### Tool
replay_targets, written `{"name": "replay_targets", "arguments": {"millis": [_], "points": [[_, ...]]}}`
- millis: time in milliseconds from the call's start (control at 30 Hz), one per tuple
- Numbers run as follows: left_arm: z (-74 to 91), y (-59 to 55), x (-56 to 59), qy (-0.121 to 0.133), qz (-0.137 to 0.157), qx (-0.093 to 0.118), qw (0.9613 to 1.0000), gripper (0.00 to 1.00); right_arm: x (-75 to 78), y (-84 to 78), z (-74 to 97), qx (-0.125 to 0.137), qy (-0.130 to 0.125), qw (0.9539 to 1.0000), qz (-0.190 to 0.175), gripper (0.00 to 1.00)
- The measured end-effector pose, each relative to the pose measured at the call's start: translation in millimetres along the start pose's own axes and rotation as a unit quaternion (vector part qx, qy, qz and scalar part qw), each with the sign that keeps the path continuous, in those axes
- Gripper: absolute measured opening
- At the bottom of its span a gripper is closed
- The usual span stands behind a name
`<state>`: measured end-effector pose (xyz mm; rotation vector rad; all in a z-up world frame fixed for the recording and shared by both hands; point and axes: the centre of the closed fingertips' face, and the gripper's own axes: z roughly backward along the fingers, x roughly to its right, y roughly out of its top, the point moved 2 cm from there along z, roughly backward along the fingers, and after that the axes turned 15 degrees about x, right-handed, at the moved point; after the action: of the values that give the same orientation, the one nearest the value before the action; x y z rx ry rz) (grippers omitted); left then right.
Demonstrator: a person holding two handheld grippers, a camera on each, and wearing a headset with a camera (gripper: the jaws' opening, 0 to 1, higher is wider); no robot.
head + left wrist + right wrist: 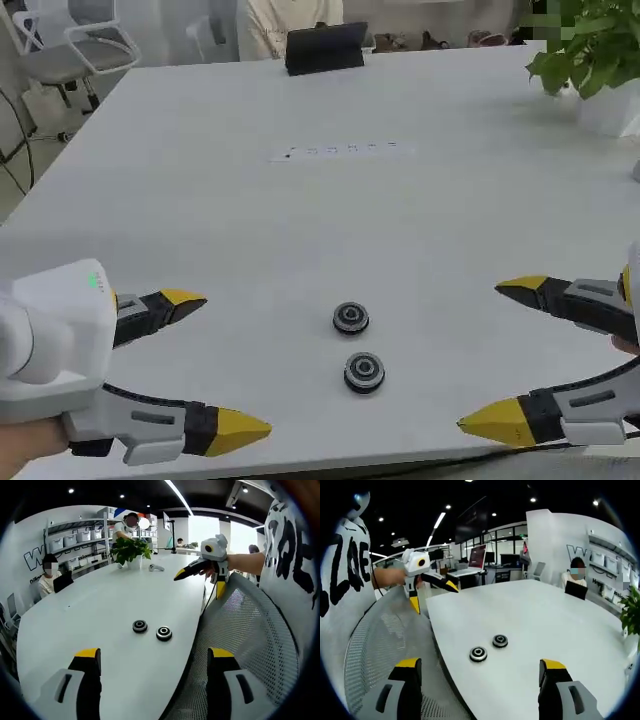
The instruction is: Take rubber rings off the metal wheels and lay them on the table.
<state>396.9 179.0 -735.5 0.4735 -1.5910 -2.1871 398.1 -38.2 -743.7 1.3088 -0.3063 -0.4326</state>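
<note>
1. Resting on the white desk [300, 220], near its front edge: far metal wheel [350, 318] and near metal wheel [364, 371], close but apart, black rubber rings [346, 372] on both.
2. Hovering left of them: left gripper [237, 363], jaws released, wide apart, empty.
3. Hovering right: right gripper [478, 356], jaws equally wide, empty.

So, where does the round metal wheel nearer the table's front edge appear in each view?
Head view: round metal wheel with black rubber ring, lower centre, the lower of two.
Left gripper view: centre, the right one.
Right gripper view: centre, the left one.
Shared landmark: the leafy green potted plant.
</note>
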Motion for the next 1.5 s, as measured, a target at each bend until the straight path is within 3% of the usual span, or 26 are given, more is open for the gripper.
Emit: {"name": "replay_targets", "arguments": {"millis": [1500], "points": [[2.3,4.2,1.9,0.004,-0.002,0.004,1.0000,0.85,1.2,1.3,3.3,0.006,-0.006,1.0000,0.004,0.97]]}}
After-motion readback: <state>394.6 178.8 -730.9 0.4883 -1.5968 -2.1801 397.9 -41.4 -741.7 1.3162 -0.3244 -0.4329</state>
